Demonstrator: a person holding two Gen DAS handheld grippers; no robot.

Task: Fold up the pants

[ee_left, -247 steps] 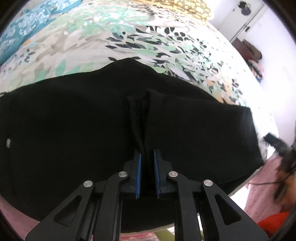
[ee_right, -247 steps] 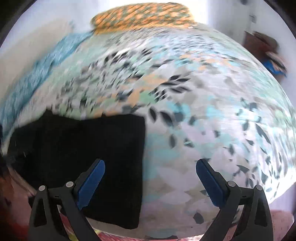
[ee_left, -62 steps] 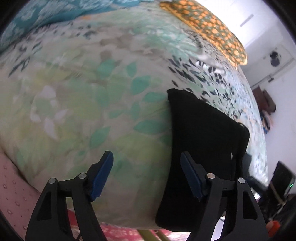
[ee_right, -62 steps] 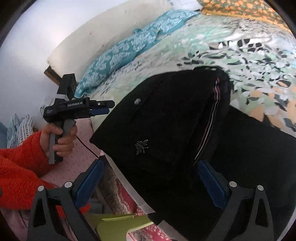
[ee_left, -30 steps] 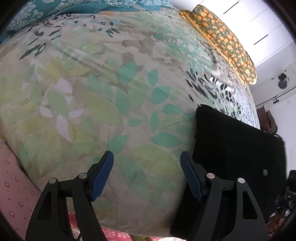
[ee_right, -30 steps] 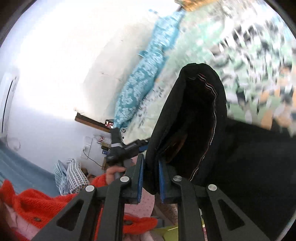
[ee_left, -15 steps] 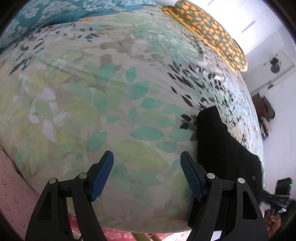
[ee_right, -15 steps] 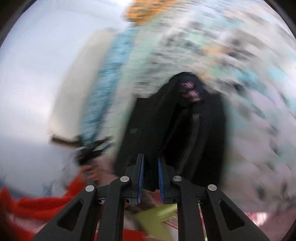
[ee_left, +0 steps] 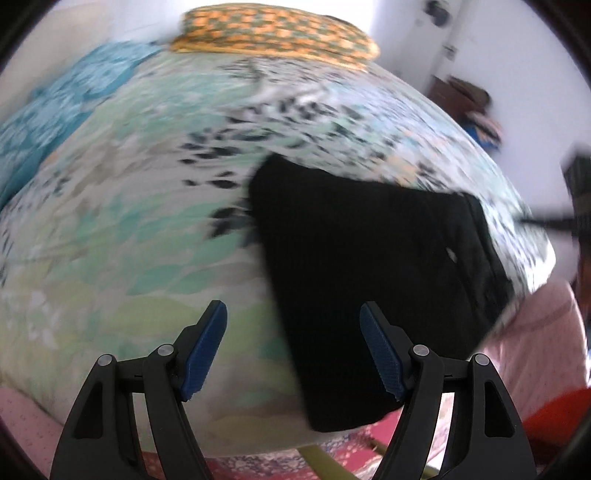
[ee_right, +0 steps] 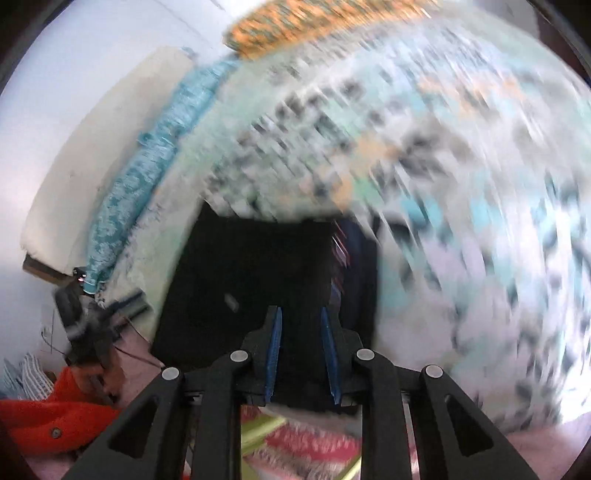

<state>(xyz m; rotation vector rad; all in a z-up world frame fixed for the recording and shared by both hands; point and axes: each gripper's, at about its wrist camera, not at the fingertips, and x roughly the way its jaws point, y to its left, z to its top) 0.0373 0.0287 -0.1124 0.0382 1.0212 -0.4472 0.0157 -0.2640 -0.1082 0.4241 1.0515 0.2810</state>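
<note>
The black pants (ee_left: 369, 258) lie folded into a compact rectangle on the floral bedspread (ee_left: 129, 221), near the bed's front edge. My left gripper (ee_left: 293, 347) hangs open above the bed; its right finger is over the pants' left part and nothing is between its pads. In the blurred right wrist view my right gripper (ee_right: 301, 314) sits low over the folded pants (ee_right: 251, 266). Its jaws are opening, with a narrow gap between the blue pads (ee_right: 275, 343). Black cloth shows in that gap, and the pads no longer pinch it.
An orange patterned pillow (ee_left: 273, 33) and a teal pillow (ee_left: 55, 110) lie at the far side of the bed. A person's orange sleeve (ee_right: 48, 417) is at the lower left. A pink sheet (ee_left: 535, 332) hangs at the bed's near edge.
My right gripper carried the lifted pants edge over and down onto the rest, and its pads have parted. My left gripper swung toward the pants, which now fill its right half.
</note>
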